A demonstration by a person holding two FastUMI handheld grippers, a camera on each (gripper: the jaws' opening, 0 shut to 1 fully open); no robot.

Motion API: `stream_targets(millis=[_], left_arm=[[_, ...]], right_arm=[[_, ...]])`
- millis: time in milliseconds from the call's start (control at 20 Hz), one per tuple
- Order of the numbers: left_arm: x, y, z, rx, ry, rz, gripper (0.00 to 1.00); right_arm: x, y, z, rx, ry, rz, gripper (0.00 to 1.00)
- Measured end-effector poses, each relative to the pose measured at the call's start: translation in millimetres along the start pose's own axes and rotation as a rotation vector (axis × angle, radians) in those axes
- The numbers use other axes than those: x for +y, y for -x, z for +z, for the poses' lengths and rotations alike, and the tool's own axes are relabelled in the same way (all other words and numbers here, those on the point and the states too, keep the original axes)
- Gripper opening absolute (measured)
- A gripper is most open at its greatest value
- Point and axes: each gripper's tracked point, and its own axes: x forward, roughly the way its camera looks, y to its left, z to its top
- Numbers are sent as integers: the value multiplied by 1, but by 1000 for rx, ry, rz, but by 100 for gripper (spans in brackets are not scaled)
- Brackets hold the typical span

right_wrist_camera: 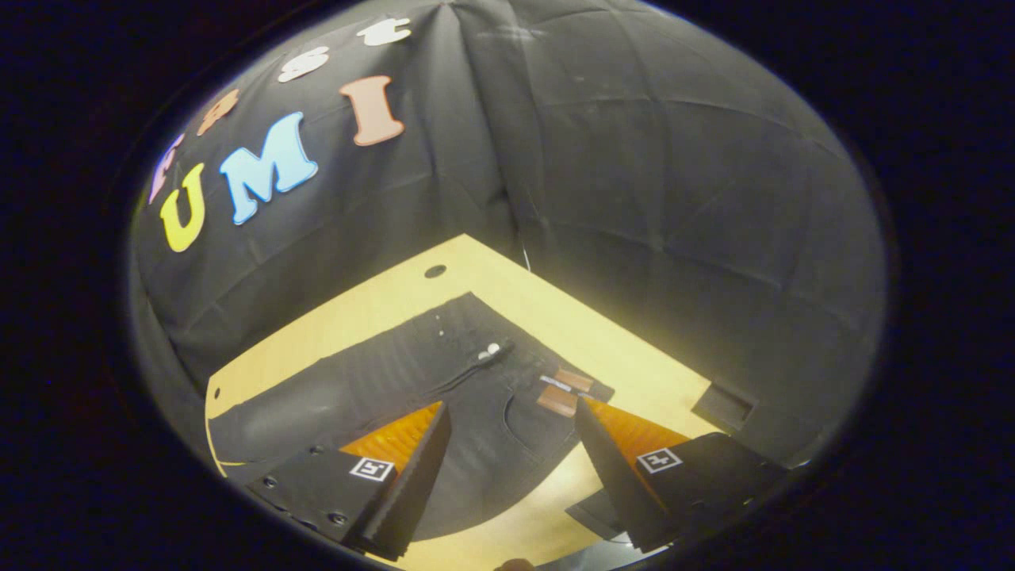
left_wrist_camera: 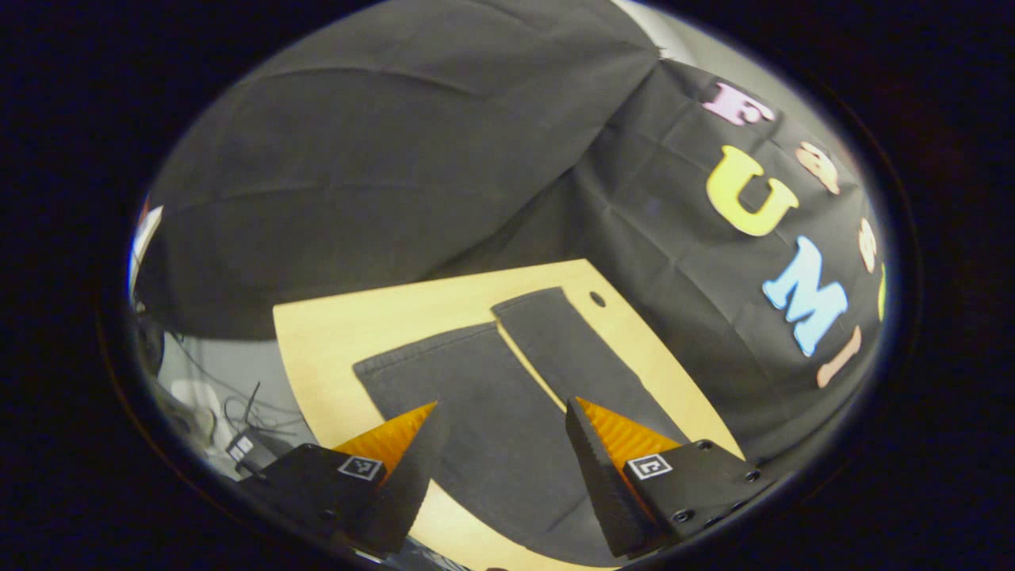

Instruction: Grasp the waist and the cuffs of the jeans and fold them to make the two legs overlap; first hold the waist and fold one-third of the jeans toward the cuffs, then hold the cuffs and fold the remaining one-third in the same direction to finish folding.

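Jeans (left_wrist_camera: 492, 428) lie flat and unfolded on the table (left_wrist_camera: 349, 325), legs spread apart with cuffs (left_wrist_camera: 527, 305) at the far end, ahead of the left gripper (left_wrist_camera: 501, 412). That gripper hovers above the legs, jaws wide apart, holding nothing. The right gripper (right_wrist_camera: 511, 412) hangs over the waist (right_wrist_camera: 507, 357) end, jaws likewise parted and empty, with the button and leather patch (right_wrist_camera: 559, 392) just ahead of its tips.

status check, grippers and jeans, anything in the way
Left hand-held gripper open over the cuffs, right hand-held gripper open over the waist. Jeans flat on the table, legs apart, unfolded. Nothing in the way.
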Motion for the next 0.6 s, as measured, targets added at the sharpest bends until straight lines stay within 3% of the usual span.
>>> stream_targets(millis=[200,400,600], left_arm=[[48,-11,-6,71,199,76,96],[84,-24,-14,107,330,136,98],[87,-41,-31,152,455,143,98]], right_arm=[[-5,-19,-19,93,-24,-5,95],[-4,-25,-42,179,-130,25,95],[-7,-33,-59,267,-255,47,95]])
